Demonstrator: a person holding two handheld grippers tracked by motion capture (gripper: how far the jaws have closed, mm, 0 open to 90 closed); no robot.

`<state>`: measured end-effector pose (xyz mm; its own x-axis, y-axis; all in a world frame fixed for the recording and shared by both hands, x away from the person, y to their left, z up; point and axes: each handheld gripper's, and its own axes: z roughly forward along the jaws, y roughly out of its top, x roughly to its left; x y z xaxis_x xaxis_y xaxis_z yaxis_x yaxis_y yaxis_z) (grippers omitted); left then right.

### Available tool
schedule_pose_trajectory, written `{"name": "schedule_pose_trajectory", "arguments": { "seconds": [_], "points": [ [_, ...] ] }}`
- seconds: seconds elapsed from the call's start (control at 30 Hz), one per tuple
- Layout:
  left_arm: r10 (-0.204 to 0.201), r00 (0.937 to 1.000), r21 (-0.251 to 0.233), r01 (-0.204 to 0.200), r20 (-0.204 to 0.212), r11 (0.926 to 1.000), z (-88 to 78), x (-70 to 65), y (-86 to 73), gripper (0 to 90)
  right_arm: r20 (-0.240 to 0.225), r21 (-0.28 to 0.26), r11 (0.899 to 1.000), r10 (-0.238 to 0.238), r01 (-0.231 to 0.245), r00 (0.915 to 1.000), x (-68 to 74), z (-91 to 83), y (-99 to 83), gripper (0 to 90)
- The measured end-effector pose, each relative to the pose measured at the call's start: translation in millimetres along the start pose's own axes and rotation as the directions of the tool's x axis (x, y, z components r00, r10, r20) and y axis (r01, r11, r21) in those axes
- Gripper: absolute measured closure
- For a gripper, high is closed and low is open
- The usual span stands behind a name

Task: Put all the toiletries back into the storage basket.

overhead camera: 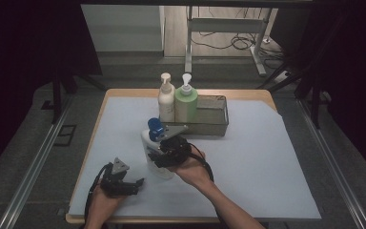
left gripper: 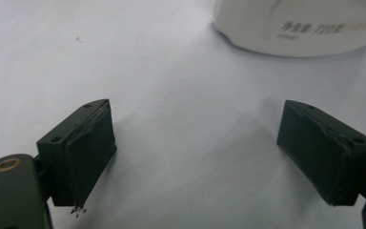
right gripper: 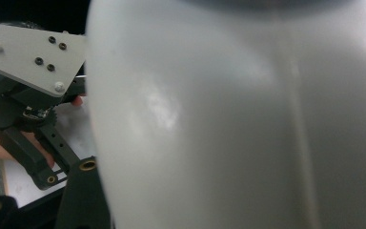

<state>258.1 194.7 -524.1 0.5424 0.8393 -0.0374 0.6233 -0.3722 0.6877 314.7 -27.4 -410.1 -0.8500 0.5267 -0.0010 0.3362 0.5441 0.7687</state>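
Note:
A white bottle (overhead camera: 152,160) with a blue pump cap (overhead camera: 155,129) stands upright in the middle of the table. My right gripper (overhead camera: 164,150) reaches in from its right side and is shut on the bottle's body. In the right gripper view the bottle (right gripper: 219,124) is pressed up close, with one black jaw against its lower left edge. My left gripper (overhead camera: 136,184) rests low on the white sheet to the bottle's left, open, with nothing between its fingers. In the left gripper view, beyond the left gripper (left gripper: 195,143), the bottle's base (left gripper: 295,28) sits at the upper right.
A metal tray (overhead camera: 214,126) stands behind the bottle, holding a cream pump bottle (overhead camera: 166,102) and a green pump bottle (overhead camera: 186,105) at its left end. A white sheet (overhead camera: 267,162) covers the table, with free room on the right. The table's front edge lies near the person's forearms.

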Motion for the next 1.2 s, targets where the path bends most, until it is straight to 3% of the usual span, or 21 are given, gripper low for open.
{"name": "schedule_pose_trajectory", "arguments": {
  "seconds": [0.37,0.77,1.2],
  "points": [
    [0.000,1.0000,0.002,0.000,0.000,1.0000,-0.1,-0.1,0.0,12.3,0.006,-0.003,1.000,0.001,-0.001,1.0000,-5.8,-23.9,3.4,40.0],
    [0.006,1.0000,0.004,-0.006,0.003,1.0000,-0.2,0.5,0.2,12.2,0.052,-0.003,0.999,0.035,-0.035,0.9980,-29.4,-56.1,-3.3,40.0],
    [0.003,1.0000,0.001,-0.003,0.002,1.0000,0.0,0.2,0.1,12.3,0.090,-0.009,0.998,0.067,-0.067,0.9936,-49.3,-79.8,-10.2,40.1]
  ]
}}
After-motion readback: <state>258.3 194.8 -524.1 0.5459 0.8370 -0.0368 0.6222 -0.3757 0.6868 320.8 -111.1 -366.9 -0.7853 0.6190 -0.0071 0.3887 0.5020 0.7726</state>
